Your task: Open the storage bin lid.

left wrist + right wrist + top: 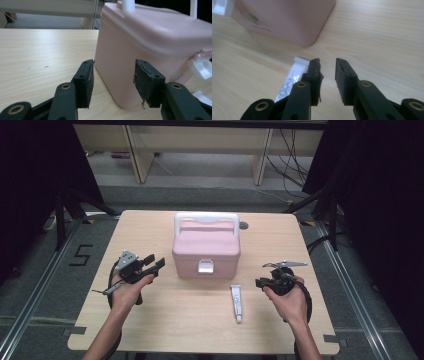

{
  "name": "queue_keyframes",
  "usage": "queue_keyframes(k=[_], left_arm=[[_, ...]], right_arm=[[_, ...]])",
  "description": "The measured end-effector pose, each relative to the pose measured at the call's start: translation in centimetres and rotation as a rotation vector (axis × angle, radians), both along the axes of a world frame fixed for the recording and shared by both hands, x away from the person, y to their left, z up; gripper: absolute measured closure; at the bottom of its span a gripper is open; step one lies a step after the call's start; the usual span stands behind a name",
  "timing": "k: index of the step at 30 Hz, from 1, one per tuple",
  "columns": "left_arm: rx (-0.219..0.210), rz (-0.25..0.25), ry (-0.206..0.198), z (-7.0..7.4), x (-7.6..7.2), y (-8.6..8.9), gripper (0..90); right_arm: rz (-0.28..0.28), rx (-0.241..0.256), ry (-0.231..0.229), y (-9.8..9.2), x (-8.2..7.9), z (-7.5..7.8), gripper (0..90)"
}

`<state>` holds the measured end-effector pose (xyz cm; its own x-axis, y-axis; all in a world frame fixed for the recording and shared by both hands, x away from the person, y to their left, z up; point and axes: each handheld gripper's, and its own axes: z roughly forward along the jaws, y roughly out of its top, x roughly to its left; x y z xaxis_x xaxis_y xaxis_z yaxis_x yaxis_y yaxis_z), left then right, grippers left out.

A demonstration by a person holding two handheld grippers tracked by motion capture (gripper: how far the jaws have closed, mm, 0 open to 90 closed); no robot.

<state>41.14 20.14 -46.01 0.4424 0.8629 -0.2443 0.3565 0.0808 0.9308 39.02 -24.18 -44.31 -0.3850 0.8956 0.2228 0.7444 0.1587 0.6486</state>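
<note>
Tube [236, 303] of ointment lies flat on the table [165, 315], just in front of the pink box [206, 251]. I hold my right gripper [260, 283] beside it, jaws parted and empty; my left gripper [156, 263], also spread, hangs near the box's corner.

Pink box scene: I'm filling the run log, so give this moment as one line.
pink box shut, latch down | tube flat before it | left gripper open beside box | right gripper open by tube | nothing held
</note>
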Motion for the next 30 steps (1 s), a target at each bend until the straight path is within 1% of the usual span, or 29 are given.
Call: queue_keyframes(k=[1,2,3,4,5,6,7,8,9,10,11,12,13,14,15,16,17,18,19,20,22,23,24,25,26,27,28,29,30], left_arm=[[-0.002,-0.002,-0.001,0.3,0.1,0.0,50.9],[-0.011,-0.001,-0.003,0.6,0.2,-0.1,51.5],[-0.019,-0.001,-0.006,0.9,0.2,-0.2,51.8],[-0.023,-0.010,-0.017,1.5,0.4,-0.3,52.5],[-0.023,-0.010,-0.017,1.5,0.4,-0.3,52.8],[-0.028,-0.008,-0.020,1.9,0.6,-0.4,52.8],[-0.032,-0.006,-0.022,2.4,0.7,-0.4,54.1],[-0.032,-0.006,-0.022,2.4,0.7,-0.4,54.3],[-0.041,-0.009,-0.018,2.9,0.9,-0.5,54.3],[-0.045,-0.014,-0.015,3.2,1.0,-0.5,54.5],[-0.053,-0.026,-0.025,4.0,1.2,-0.8,56.0],[-0.053,-0.026,-0.025,4.0,1.2,-0.8,56.3],[-0.055,-0.035,-0.029,4.4,1.3,-1.0,56.3],[-0.061,-0.046,-0.029,4.9,1.6,-1.2,57.4],[-0.061,-0.046,-0.029,4.9,1.6,-1.2,57.7],[-0.059,-0.053,-0.029,5.3,1.9,-1.3,57.7],[-0.053,-0.055,-0.027,5.7,2.5,-1.5,58.6],[-0.053,-0.055,-0.027,5.7,2.5,-1.5,58.8],[-0.051,-0.060,-0.021,6.3,3.4,-1.8,58.9],[-0.051,-0.060,-0.021,6.3,3.4,-1.8,59.1],[-0.039,-0.071,-0.014,6.7,4.2,-2.2,59.0],[-0.043,-0.079,-0.007,6.8,4.7,-2.4,58.9],[-0.049,-0.079,0.003,6.8,5.0,-2.5,58.9],[-0.047,-0.077,0.012,6.8,5.5,-2.6,58.7],[-0.038,-0.074,0.016,6.8,6.0,-2.8,57.7],[-0.034,-0.070,0.023,6.8,6.3,-2.8,57.7],[-0.039,-0.064,0.029,6.7,6.7,-2.9,57.0],[-0.028,-0.061,0.037,6.7,7.1,-3.2,54.6],[-0.028,-0.058,0.041,6.6,7.3,-3.4,53.4]], right_arm=[[0.015,-0.009,-0.042,0.0,0.2,-0.2,74.1],[0.002,-0.008,-0.040,0.1,0.1,-0.1,74.1],[-0.001,0.012,-0.025,0.3,-0.1,0.0,74.1],[0.018,-0.019,-0.050,0.2,0.0,0.1,73.9],[0.018,-0.019,-0.050,0.2,0.0,0.1,73.9],[0.015,-0.008,-0.050,0.3,-0.1,0.1,73.9],[0.011,-0.040,-0.063,0.3,-0.2,0.2,74.2],[0.011,-0.040,-0.063,0.3,-0.2,0.2,74.2],[0.008,-0.026,-0.066,0.4,-0.3,0.2,74.2],[-0.010,-0.004,-0.055,0.6,-0.5,0.3,74.1],[0.011,-0.025,-0.063,0.5,-0.4,0.3,73.0],[0.011,-0.025,-0.063,0.5,-0.4,0.3,73.0],[0.025,-0.022,-0.086,0.4,-0.2,0.3,72.9],[0.019,0.001,-0.056,0.6,-0.4,0.6,72.4],[0.019,0.001,-0.056,0.6,-0.4,0.6,72.4],[0.028,-0.008,-0.054,0.6,-0.4,0.6,72.0],[0.021,-0.006,-0.068,0.7,-0.3,0.8,71.4],[0.021,-0.006,-0.068,0.7,-0.3,0.8,71.4],[0.018,0.000,-0.065,0.8,-0.3,1.0,70.9],[0.018,0.000,-0.065,0.8,-0.3,1.0,70.9],[0.036,-0.007,-0.101,0.7,-0.1,0.9,70.6],[0.021,0.002,-0.071,0.8,-0.2,1.1,70.1],[0.021,0.002,-0.071,0.8,-0.2,1.1,70.1],[0.024,-0.001,-0.073,0.8,-0.1,1.1,70.0],[0.036,-0.011,-0.101,0.7,0.0,1.0,69.8],[0.037,-0.009,-0.105,0.7,0.1,1.1,69.5],[0.015,0.006,-0.093,1.0,-0.1,1.1,69.3],[0.022,-0.009,-0.105,0.9,0.0,1.1,69.0],[0.021,-0.008,-0.106,0.9,0.0,1.1,68.9]])
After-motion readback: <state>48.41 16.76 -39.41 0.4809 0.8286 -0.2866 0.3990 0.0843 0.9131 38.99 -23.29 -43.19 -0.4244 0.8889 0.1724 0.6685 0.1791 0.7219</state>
